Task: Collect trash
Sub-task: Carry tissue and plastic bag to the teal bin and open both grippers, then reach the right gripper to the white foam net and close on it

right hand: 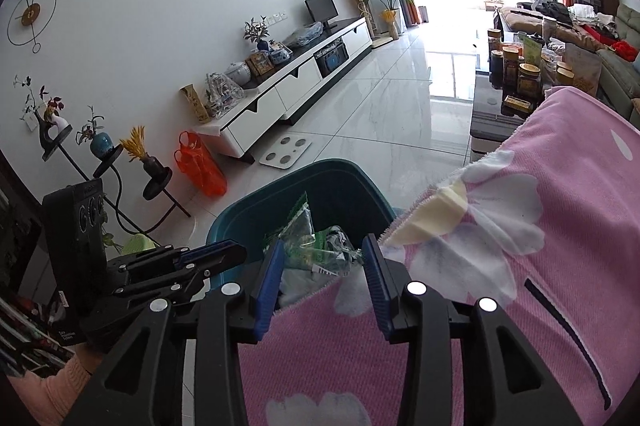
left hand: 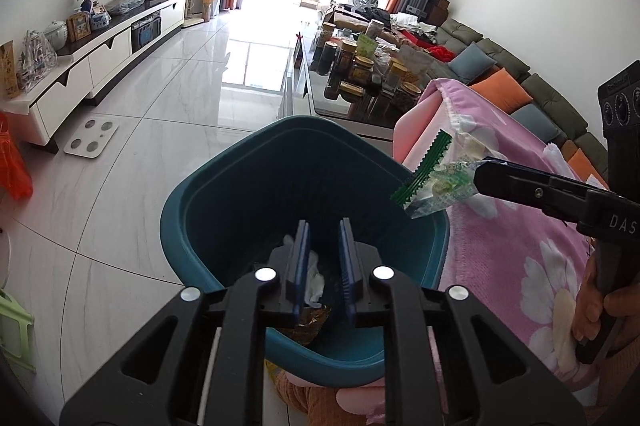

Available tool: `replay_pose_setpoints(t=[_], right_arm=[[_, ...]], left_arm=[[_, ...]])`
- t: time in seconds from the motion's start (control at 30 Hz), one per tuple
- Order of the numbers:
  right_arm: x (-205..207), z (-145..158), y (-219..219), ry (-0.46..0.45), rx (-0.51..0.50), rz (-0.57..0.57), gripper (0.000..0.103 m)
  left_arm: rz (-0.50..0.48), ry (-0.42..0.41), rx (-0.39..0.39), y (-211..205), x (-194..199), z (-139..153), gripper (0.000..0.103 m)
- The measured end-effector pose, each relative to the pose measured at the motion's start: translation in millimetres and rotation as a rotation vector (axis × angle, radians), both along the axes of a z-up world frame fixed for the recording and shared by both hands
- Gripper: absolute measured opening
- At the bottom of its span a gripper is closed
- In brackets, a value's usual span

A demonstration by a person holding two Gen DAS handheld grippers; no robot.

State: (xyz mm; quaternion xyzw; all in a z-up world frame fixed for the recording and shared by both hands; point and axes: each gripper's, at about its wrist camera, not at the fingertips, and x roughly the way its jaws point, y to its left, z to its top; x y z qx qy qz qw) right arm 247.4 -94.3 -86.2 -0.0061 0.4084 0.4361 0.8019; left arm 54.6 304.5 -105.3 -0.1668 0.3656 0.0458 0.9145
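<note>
Teal bin on the floor beside a pink blanket.
Left claw narrowly parted, empty, above tissue; right claw loosely gaping around green-edged wrapper at bin's rim.

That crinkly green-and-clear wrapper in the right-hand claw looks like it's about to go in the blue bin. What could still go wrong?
1. The wrapper hangs near the bin rim beside the pink blanket; released here, it might land on the blanket or floor.
2. It may cling to the right gripper rather than drop.
3. The left gripper hovers over the bin opening, above the tissue inside, and both grippers could bump.
</note>
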Motion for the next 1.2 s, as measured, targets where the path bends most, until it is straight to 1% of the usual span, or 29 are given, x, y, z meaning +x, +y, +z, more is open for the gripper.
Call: replay_pose_setpoints(t=[0.07, 0.17, 0.27, 0.33, 0.43, 0.47, 0.63, 0.73, 0.9, 1.2], right_arm=[[0, 0, 0, -0.001, 0.000, -0.004, 0.042], [-2, 0, -2, -0.006, -0.003, -0.002, 0.043], [-5, 2, -9, -0.005, 0.011, -0.003, 0.043], [-6, 6, -16, -0.009, 0.025, -0.003, 0.043], [-14, 14, -33, -0.032, 0.039, -0.007, 0.046], [-18, 17, -39, -0.043, 0.043, -0.009, 0.046], [-37, 30, -83, -0.106, 0.058, -0.059, 0.050], [-45, 34, -116, -0.128, 0.067, -0.116, 0.050], [-56, 35, -170, -0.148, 0.064, -0.232, 0.050], [-69, 30, -264, -0.166, 0.040, -0.448, 0.050]], left_arm=[[0.011, 0.005, -0.014, 0, 4, -5, 0.021], [0.019, -0.004, -0.018, 0, 6, -5, 0.022], [0.015, -0.024, -0.008, -6, 2, 3, 0.027], [0.002, -0.047, 0.005, -11, -2, 11, 0.033], [-0.030, -0.090, 0.023, -23, -10, 23, 0.041], [-0.043, -0.106, 0.027, -28, -11, 29, 0.042], [-0.151, -0.175, 0.044, -68, -15, 49, 0.049], [-0.232, -0.199, 0.051, -101, -12, 59, 0.050], [-0.355, -0.207, 0.050, -155, -2, 64, 0.051], [-0.513, -0.184, 0.038, -231, 15, 58, 0.050]])
